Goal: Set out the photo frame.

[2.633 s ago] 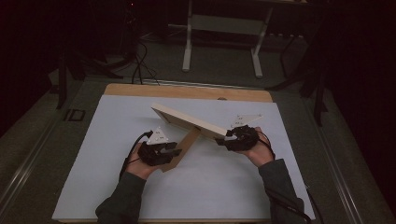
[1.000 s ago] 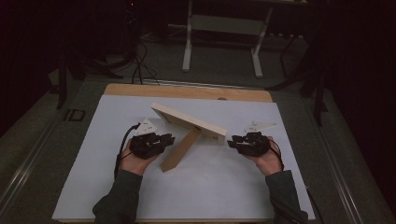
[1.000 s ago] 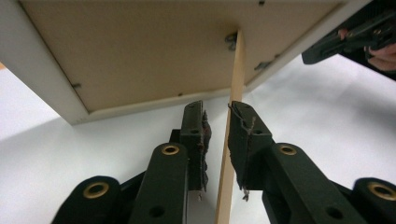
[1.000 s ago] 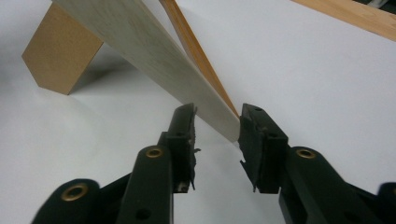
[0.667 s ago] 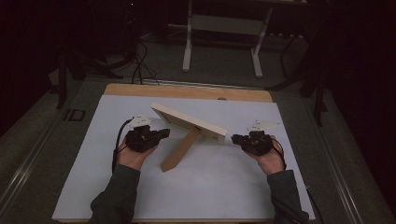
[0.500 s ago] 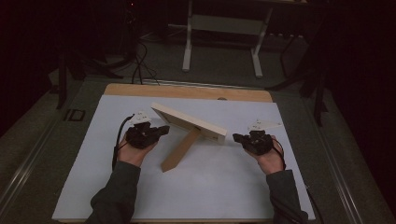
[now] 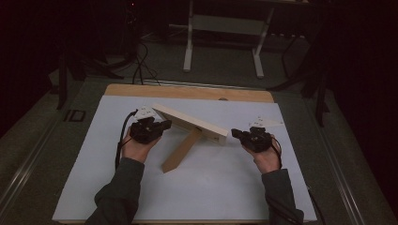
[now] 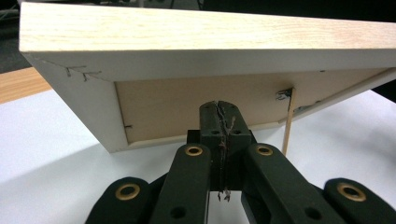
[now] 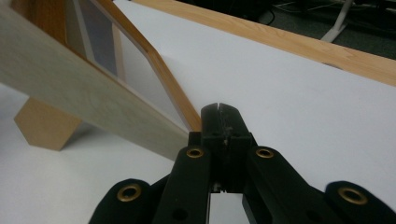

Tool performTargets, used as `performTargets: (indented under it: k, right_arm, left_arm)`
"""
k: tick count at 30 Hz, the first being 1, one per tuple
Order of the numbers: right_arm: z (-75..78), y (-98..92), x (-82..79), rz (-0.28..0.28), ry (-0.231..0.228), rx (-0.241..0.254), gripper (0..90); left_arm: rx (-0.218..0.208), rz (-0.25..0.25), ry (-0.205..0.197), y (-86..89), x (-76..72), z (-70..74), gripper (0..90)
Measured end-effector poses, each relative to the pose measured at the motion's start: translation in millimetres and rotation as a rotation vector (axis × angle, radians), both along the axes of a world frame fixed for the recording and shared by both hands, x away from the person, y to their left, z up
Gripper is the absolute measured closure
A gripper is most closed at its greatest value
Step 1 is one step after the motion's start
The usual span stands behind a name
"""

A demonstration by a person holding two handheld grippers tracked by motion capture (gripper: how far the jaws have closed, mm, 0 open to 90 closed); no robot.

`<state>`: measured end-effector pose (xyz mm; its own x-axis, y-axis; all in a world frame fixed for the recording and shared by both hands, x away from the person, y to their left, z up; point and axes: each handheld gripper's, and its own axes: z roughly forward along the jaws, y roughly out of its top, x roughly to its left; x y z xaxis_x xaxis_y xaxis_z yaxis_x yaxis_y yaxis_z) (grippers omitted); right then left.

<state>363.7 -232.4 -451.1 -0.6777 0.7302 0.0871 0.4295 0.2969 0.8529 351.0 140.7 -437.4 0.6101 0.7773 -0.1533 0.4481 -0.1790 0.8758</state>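
White sheeting point(image 7: 211, 187) covers your table, with the wooden picture frame point(image 7: 192, 124) standing propped on its back leg point(image 7: 180, 151) near the centre. Your left gripper point(image 7: 162, 125) sits at its nine o'clock end, right gripper point(image 7: 236, 134) at three o'clock; both jaws are closed on nothing. Your left gripper view shows the frame's backing board point(image 8: 196, 109), your right gripper view its front edge point(image 9: 154, 65).

left tool point(image 7: 162, 125): jaws closed, empty | right tool point(image 7: 236, 134): jaws closed, empty

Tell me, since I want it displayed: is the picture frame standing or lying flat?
Standing: the picture frame leans on its wooden stand, raised off the table.
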Motion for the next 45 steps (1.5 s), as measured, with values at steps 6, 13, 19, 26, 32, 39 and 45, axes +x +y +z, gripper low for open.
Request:
performTargets:
  k: [6,13,19,26,32,39,45]
  right_arm:
    - [0.6,0.5,-0.2,-0.008,-0.003,0.021,90.0]
    - [1.6,-2.8,-0.6,-0.02,0.002,0.083,90.0]
    - [-1.4,1.3,-0.3,-0.015,0.011,0.1,90.0]
    - [-2.6,4.7,-0.3,-0.01,0.009,0.108,90.0]
    - [-2.5,7.0,-0.9,-0.004,0.002,0.11,90.0]
    - [-2.7,8.9,-1.0,-0.001,0.0,0.112,90.0]
    - [-3.0,11.2,-1.2,0.007,-0.001,0.108,90.0]
  left_arm:
    - [0.006,0.003,-0.003,-2.6,2.6,1.2,90.0]
    - [0.013,0.011,0.002,-5.2,6.5,1.7,90.0]
    - [0.02,0.008,0.002,-7.5,7.9,1.1,90.0]
    - [0.022,0.015,0.005,-8.9,10.2,0.8,90.0]
    - [0.025,0.014,0.006,-11.8,11.9,1.0,90.0]
    - [0.035,0.015,0.003,-15.1,12.7,-0.7,90.0]
    - [0.05,0.017,0.003,-17.6,13.4,-2.2,90.0]
